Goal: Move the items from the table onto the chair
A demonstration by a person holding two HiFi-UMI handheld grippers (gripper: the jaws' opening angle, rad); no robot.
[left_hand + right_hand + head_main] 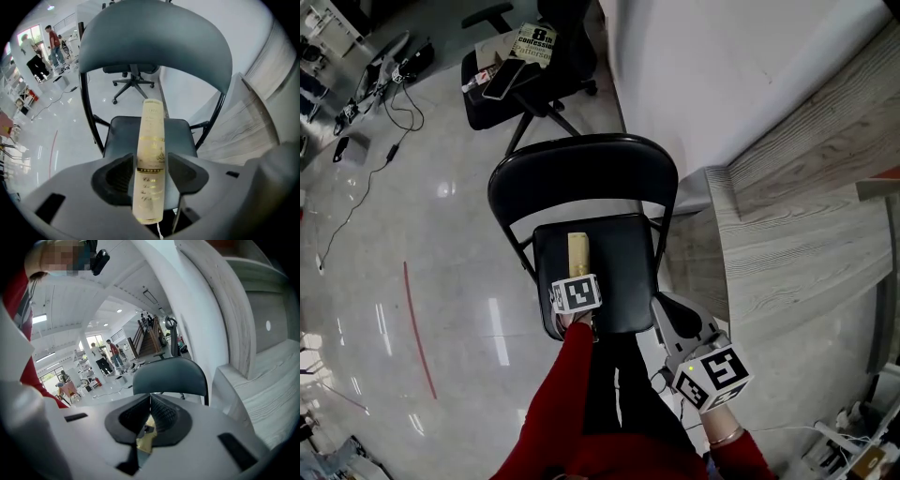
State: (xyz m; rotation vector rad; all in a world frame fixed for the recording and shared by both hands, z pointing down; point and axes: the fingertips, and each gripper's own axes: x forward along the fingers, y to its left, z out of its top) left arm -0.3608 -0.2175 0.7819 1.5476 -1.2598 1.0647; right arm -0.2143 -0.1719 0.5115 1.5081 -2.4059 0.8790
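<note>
A long cream box with gold print [578, 255] lies lengthwise on the seat of the black folding chair [623, 272]. My left gripper [577, 277] reaches over the seat's front edge under its marker cube. In the left gripper view the box [151, 136] runs between the two pads, with a thin gap showing on each side, so the left gripper [151, 159] stands open around it. My right gripper [667, 317] hangs beside the seat's right front corner. Its pads meet at the tips [150, 397]. A small gold scrap shows low between them; what it is I cannot tell.
A pale wood-grain table [806, 216] stands at the right, close to the chair. Behind the folding chair is a black office chair [520, 66] carrying a book and a phone. Cables [366, 178] trail over the glossy floor at the left. People stand far off in the room.
</note>
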